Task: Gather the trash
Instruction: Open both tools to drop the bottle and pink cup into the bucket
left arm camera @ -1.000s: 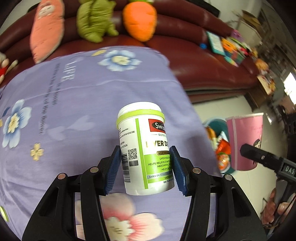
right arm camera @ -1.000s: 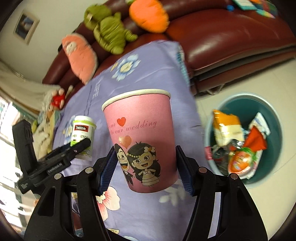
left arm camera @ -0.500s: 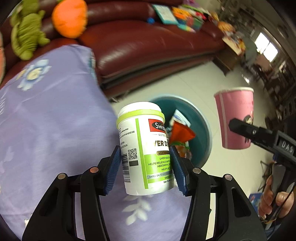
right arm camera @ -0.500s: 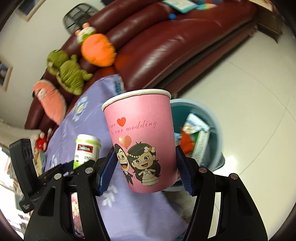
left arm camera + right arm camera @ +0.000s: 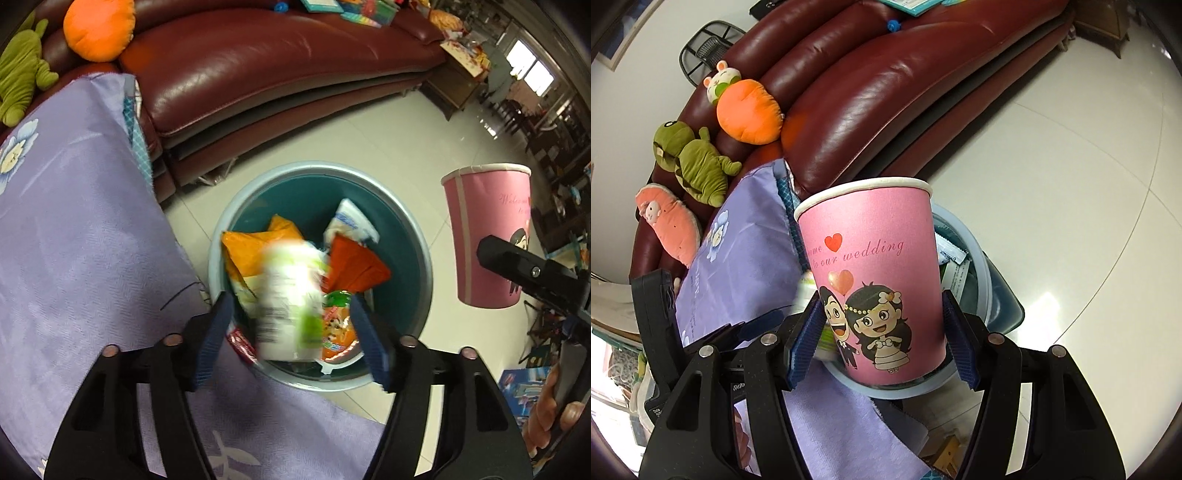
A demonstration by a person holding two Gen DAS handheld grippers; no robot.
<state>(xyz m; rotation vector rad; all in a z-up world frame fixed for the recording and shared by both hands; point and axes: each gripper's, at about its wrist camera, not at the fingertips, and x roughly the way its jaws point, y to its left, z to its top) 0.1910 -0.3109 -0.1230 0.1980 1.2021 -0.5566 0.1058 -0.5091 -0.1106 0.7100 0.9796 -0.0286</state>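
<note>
A: Our left gripper [image 5: 293,326] had just been opening its fingers; the blurred bottle [image 5: 290,302] sat loose between them, over the bin [image 5: 321,386].

B: Our right gripper [image 5: 882,334] clenched the pink cup [image 5: 875,273] above the bin's right side.

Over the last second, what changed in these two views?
Both hands swung from the purple cloth to the bin. The left gripper jaws have just opened, releasing the bottle, now blurred between them. The right gripper still holds the pink cup.
</note>
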